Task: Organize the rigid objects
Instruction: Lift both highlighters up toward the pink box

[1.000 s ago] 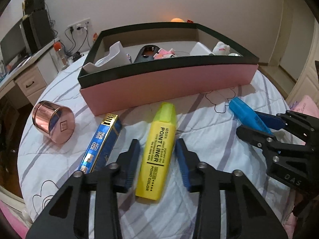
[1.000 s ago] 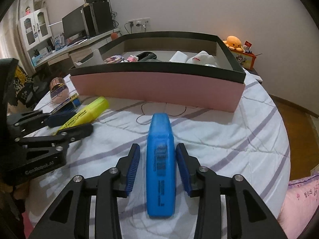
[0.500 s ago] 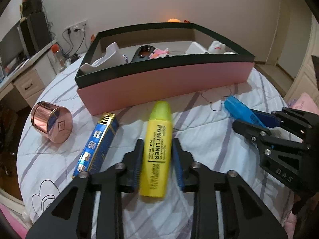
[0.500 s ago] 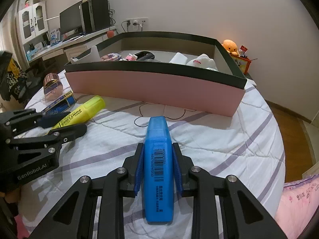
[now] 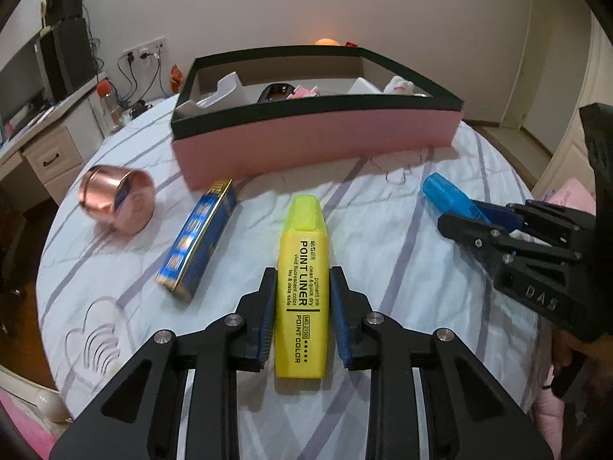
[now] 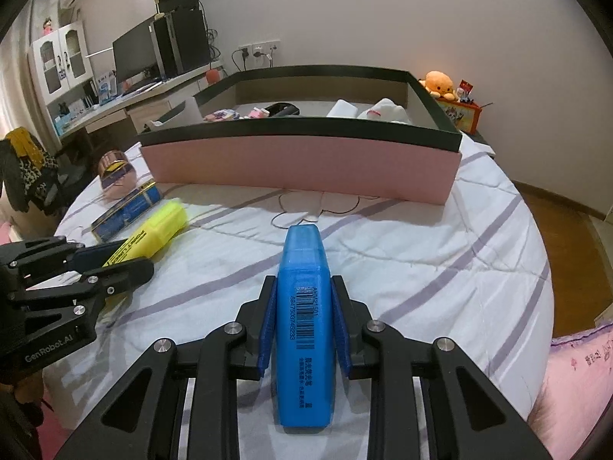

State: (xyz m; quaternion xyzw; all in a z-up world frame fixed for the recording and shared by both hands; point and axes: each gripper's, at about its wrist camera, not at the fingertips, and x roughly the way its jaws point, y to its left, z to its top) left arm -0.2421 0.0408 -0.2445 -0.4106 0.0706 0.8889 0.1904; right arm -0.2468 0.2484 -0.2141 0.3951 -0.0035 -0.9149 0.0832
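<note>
Where a second ago both sets of tongs stood apart around their markers, now clamped: left tongs point(image 5: 302, 308) pressed flat against the sides of the yellow highlighter point(image 5: 302, 291), right tongs point(image 6: 302, 318) squeezed on the blue highlighter point(image 6: 302, 326). Both pens still lying on the striped bedspread point(image 5: 383, 253), caps pointing toward the pink box point(image 5: 314, 138), not yet lifted by the look of it. Just left of the yellow one, a blue carton point(image 5: 197, 239), untouched; further left, a copper tin point(image 5: 117, 199) on its side. Inside the box, already a white holder, a dark gadget and some soft bits. Meaning for the job, as a judgement: grasps secured, picking step finished, ready for raising both pens and carrying them over the black rim. Carton and tin left for later.
</note>
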